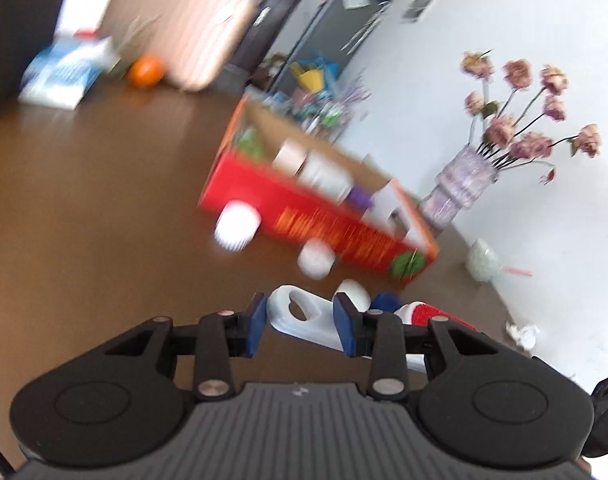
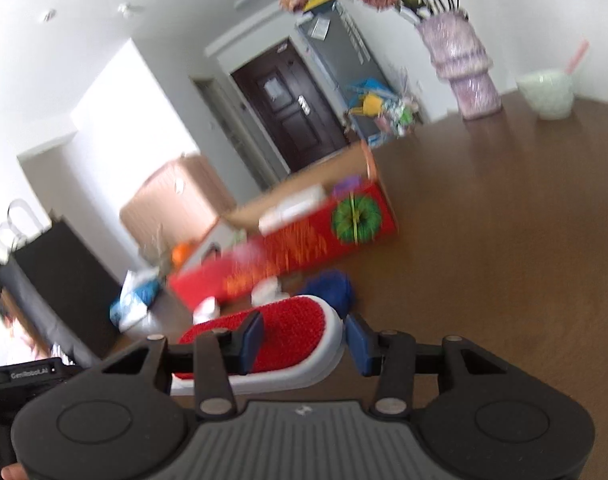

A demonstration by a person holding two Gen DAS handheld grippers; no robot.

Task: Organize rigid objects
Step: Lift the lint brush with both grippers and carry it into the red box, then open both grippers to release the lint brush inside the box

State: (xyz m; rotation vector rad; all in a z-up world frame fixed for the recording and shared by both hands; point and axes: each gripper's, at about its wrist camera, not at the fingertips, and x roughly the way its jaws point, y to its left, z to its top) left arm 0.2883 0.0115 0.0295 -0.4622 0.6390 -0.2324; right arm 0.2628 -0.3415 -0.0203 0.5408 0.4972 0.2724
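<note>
Your left gripper (image 1: 300, 322) holds the white handle (image 1: 304, 316) of a brush, with the jaws narrow and pressed on it at lower centre of the left view. Your right gripper (image 2: 302, 340) holds the red brush head (image 2: 264, 332) of the same brush, jaws narrow on its grey rim at lower centre of the right view. The brush hangs between the two grippers above the bench (image 1: 104, 200).

The red box (image 1: 304, 216) lies ahead of both pairs of jaws: at centre in the left view, at centre left in the right view. The long axis of the brush runs from one gripper to the other, roughly across the line to the box. Neither hand is clearly nearer to the box; blur prevents a firm reading.

Count as follows:
- One brush, held at both ends.
- One red box, open at the top, with several items inside; the number cannot be told.
- Two white round objects (image 1: 238, 226) on the bench in front of the box.
- One blue object (image 2: 330, 286) beside the brush.
- One vase (image 1: 460, 188) of flowers and one pale bowl (image 1: 482, 260) at right.
</note>
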